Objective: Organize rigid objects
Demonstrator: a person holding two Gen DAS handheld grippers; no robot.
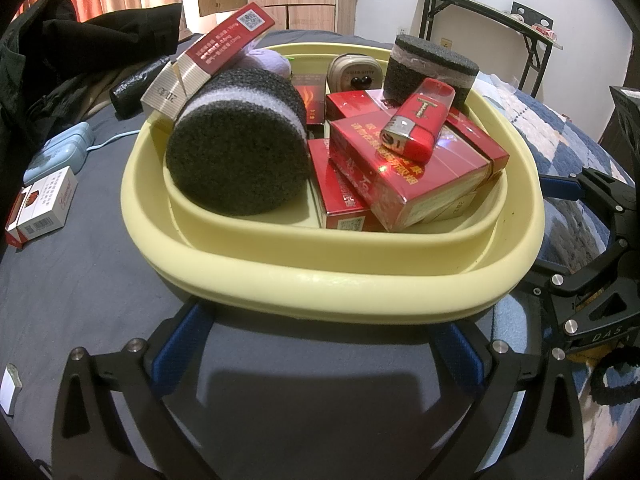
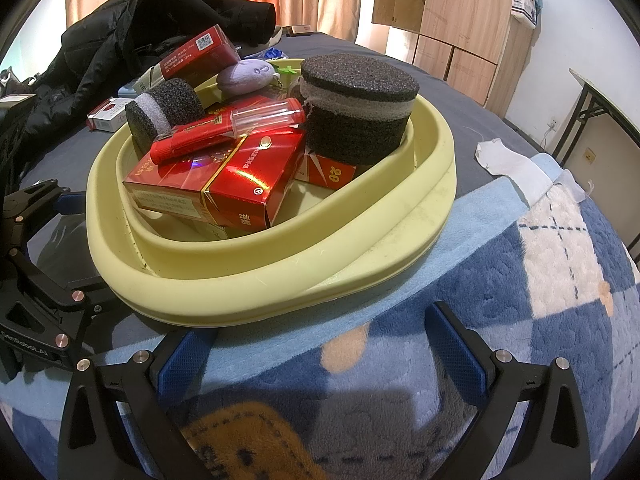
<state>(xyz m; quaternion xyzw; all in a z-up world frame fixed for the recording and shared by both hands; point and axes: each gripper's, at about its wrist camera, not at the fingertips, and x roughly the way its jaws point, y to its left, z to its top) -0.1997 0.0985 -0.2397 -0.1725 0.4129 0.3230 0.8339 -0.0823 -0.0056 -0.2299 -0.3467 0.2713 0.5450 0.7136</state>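
Both grippers gape, empty — left gripper (image 1: 320,344), right gripper (image 2: 320,344); basin (image 1: 360,292) hides lower boxes.

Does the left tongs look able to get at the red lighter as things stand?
Probably yes: the red lighter lies on top of the packs in the yellow basin, uncovered, and the left tongs are open before the rim.

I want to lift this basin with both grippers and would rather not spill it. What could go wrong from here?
1. The red lighter lies loose and tilted on the top red box; tipping the yellow basin could slide it off.
2. The red carton leans over the far rim on the lying foam cylinder and may fall outside.
3. Both the left gripper and right gripper are open, not yet gripping the rim; an uneven lift could tilt the basin.
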